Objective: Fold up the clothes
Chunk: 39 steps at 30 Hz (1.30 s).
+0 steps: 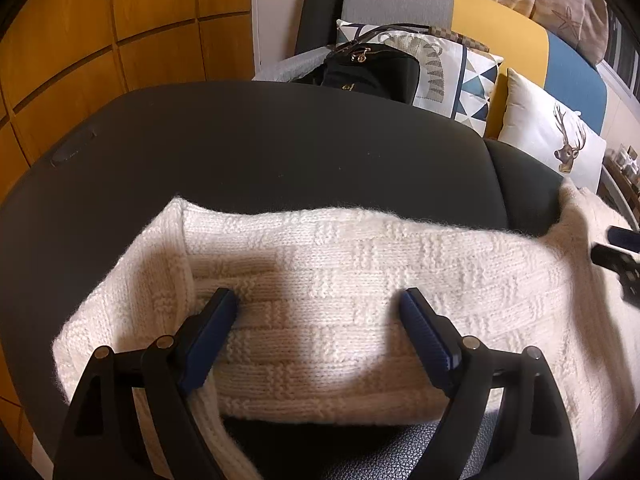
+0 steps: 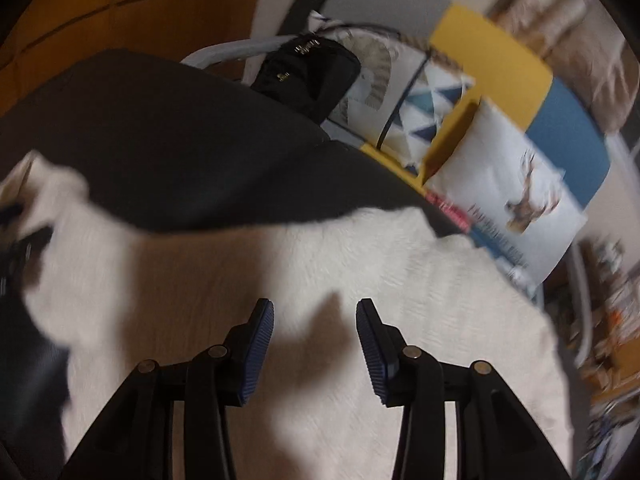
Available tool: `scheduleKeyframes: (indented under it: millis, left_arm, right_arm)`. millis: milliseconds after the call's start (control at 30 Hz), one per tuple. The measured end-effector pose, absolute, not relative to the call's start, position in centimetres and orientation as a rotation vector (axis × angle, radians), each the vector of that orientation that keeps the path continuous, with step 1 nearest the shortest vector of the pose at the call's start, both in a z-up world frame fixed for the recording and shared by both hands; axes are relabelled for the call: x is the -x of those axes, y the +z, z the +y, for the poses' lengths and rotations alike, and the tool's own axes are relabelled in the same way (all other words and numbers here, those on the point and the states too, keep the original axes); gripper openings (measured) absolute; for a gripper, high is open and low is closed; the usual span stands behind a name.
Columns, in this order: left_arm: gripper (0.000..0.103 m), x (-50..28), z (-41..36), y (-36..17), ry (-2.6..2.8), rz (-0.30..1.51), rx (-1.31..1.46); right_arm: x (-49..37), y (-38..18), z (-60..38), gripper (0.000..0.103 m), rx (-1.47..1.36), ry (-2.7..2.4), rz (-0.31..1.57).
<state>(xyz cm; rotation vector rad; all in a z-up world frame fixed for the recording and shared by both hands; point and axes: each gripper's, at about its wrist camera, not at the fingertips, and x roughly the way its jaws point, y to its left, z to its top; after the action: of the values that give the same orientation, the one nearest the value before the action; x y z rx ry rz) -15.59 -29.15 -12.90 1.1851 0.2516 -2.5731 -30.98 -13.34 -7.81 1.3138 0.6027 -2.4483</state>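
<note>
A cream knitted sweater (image 1: 360, 280) lies folded across a black padded surface (image 1: 280, 140). My left gripper (image 1: 318, 300) hovers over its middle, open wide, blue pads apart and nothing between them. A ribbed sleeve or hem runs down at the lower left. My right gripper (image 2: 314, 312) is open too, above the right part of the sweater (image 2: 360, 280), and that view is motion-blurred. Its tips also show at the right edge of the left wrist view as a dark gripper (image 1: 616, 258).
Behind the black surface a sofa holds a black handbag (image 1: 372, 70), a triangle-pattern cushion (image 1: 460, 76) and a deer cushion (image 1: 556, 136). Wooden panels (image 1: 120, 40) stand at the left. A grey textured seat (image 1: 400, 452) shows under the sweater's near edge.
</note>
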Motion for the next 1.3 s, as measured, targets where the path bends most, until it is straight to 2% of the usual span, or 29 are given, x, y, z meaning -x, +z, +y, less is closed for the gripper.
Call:
scheduleKeyframes:
  millis: [100, 333, 567, 667, 767, 933, 1067, 1167, 1300]
  left_arm:
    - [0.087, 15.6, -29.2, -12.9, -2.574, 0.252, -1.183]
    - [0.087, 15.5, -29.2, -12.8, -2.571, 0.248, -1.183]
    - [0.087, 15.0, -29.3, -12.6, -2.573, 0.261, -1.186]
    - [0.087, 15.1, -29.2, -12.6, -2.571, 0.257, -1.185]
    - [0.087, 15.1, -29.1, -12.6, -2.568, 0.248, -1.183]
    - [0.087, 15.2, -29.2, -12.5, -2.572, 0.259, -1.183]
    - [0.087, 15.3, -29.1, -12.5, -2.572, 0.255, -1.182]
    - [0.087, 15.3, -29.1, -12.5, -2.573, 0.258, -1.184]
    - [0.087, 15.3, -29.1, -12.4, -2.573, 0.266, -1.187]
  right_arm:
    - [30.6, -9.0, -12.7, 0.043, -1.306, -2.449, 0.577]
    - [28.1, -10.1, -9.5, 0.044, -1.341, -2.49, 0.384]
    - [27.5, -9.7, -11.1, 0.044, -1.427, -2.385, 0.608]
    - [29.1, -7.5, -11.7, 0.042, -1.431, -2.339, 0.662]
    - [30.9, -5.9, -12.4, 0.043, -1.325, -2.406, 0.632]
    - [31.2, -9.1, -11.5, 0.043, -1.421, -2.449, 0.547]
    - [27.0, -9.6, -7.5, 0.043, -1.394, -2.503, 0.374]
    - [25.4, -9.6, -6.7, 0.043, -1.398, -2.482, 0.372]
    - [27.7, -7.9, -6.5, 0.043, -1.449, -2.412, 0.409]
